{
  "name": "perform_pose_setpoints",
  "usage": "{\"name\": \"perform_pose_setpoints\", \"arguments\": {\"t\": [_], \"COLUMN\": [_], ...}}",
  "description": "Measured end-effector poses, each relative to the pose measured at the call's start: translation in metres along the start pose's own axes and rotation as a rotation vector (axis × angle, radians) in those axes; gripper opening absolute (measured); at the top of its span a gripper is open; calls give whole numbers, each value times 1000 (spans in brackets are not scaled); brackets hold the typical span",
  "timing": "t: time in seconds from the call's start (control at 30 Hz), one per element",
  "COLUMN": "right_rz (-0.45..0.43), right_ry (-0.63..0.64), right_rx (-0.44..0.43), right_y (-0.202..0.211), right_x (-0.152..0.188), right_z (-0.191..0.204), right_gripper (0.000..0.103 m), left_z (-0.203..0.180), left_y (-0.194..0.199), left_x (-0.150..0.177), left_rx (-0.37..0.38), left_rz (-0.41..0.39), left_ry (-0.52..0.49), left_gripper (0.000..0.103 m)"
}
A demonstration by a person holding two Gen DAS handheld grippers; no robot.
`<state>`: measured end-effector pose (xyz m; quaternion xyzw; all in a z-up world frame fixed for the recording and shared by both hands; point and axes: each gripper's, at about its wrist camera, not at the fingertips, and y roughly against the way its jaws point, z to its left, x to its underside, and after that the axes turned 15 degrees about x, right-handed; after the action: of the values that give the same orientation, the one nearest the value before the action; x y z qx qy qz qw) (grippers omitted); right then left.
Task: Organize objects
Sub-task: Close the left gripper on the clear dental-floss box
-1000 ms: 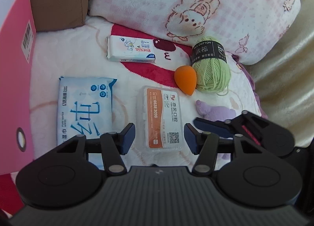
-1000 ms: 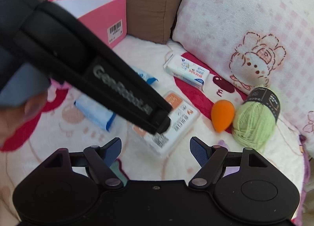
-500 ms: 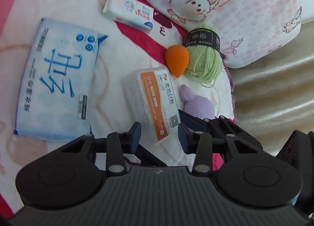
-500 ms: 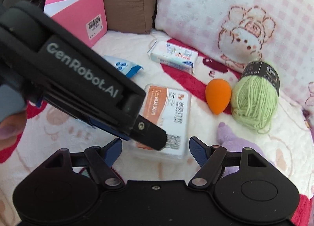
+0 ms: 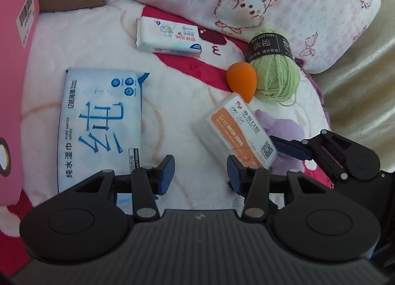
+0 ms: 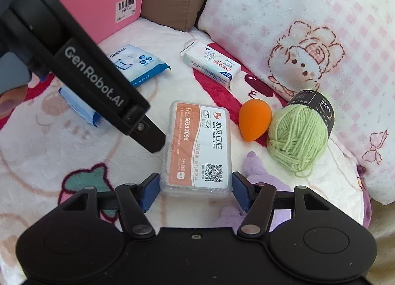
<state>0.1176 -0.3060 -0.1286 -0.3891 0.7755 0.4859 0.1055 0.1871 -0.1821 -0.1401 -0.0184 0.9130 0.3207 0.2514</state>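
The clear plastic box with the orange dental-clinic label lies flat on the plush blanket, so our right tongs have just been closing around its near end, pads at its sides. Our left tongs hang part-open and empty beside it.

- left gripper hovering over the blanket, jaws apart and having just been opening, nothing between them
- clear box with orange label lying tilted, its near corner sitting by the right pad
- right gripper coming in from the right by that box; grip unclear
- wet wipes pack lying left
- tissue pack lying farther back
- orange sponge touching green yarn ball
- pink box standing at the left edge
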Motion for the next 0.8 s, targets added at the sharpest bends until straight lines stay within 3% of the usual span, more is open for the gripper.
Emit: {"name": "perform_pose_setpoints", "arguments": {"t": [0.2, 0.43, 0.5, 0.6, 0.73, 0.8], "right_rz": [52, 170, 182, 186, 170, 161], "right_ry": [-106, -410, -427, -450, -487, -464], "right_rx": [-24, -144, -156, -146, -153, -157], "right_y": [3, 0, -1, -3, 0, 4], "right_x": [-2, 4, 5, 8, 13, 13], "right_z": [-10, -29, -27, -27, -30, -24], "right_gripper": [68, 69, 68, 71, 73, 77], "left_z": [-11, -3, 0, -3, 3, 2], "left_y": [-2, -29, -32, -30, -25, -20], "left_x": [-12, -39, -41, -38, -28, -18], "left_rx": [-3, 29, 75, 79, 114, 106], "left_rz": [-53, -25, 4, 53, 204, 204], "left_ry": [-76, -52, -9, 1, 80, 94], "left_gripper": [52, 53, 49, 45, 45, 45]}}
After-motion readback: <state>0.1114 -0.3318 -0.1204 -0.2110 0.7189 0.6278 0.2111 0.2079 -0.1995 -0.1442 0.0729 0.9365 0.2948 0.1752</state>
